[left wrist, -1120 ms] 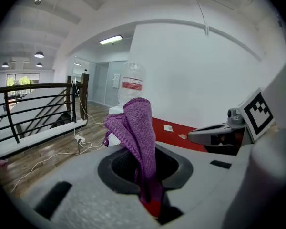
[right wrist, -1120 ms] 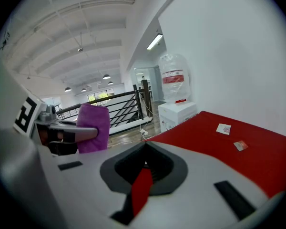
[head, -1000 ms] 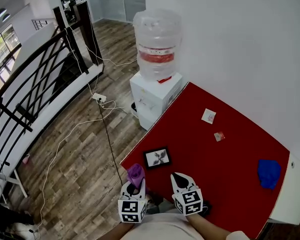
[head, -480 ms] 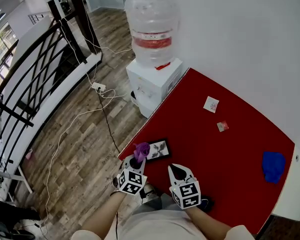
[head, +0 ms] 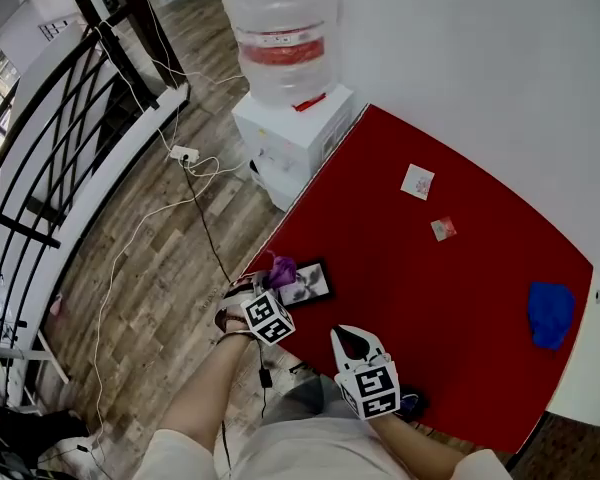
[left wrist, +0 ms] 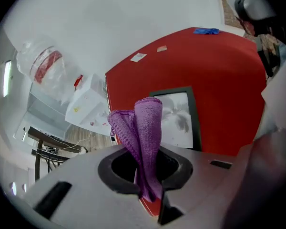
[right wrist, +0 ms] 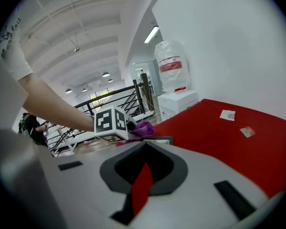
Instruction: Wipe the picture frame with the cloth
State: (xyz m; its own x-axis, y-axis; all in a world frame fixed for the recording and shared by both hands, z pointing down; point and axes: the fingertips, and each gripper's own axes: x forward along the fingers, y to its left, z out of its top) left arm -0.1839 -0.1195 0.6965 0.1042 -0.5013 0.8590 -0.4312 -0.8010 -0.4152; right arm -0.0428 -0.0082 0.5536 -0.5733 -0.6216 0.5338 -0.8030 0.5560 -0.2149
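Observation:
A black picture frame [head: 310,282] with a grey photo lies flat near the red table's [head: 430,288] left front corner. My left gripper [head: 277,286] is shut on a bunched purple cloth [head: 281,268], which hangs at the frame's left edge. In the left gripper view the cloth [left wrist: 144,132] sticks up out of the jaws, with the frame [left wrist: 177,119] just beyond it. My right gripper [head: 352,339] hovers shut and empty over the table's front edge, to the right of the frame. The right gripper view shows the cloth [right wrist: 143,128] and the frame's edge [right wrist: 158,140] ahead on the left.
A blue cloth [head: 550,314] lies at the table's right edge. Two small paper cards [head: 417,181] [head: 441,228] sit further back. A water dispenser [head: 280,78] stands off the table's far left corner. Cables [head: 195,208] run over the wooden floor; a black railing [head: 70,128] is at left.
My left gripper has carried the purple cloth forward and rightward, from off the table's corner to the frame's left edge. The right gripper has barely moved.

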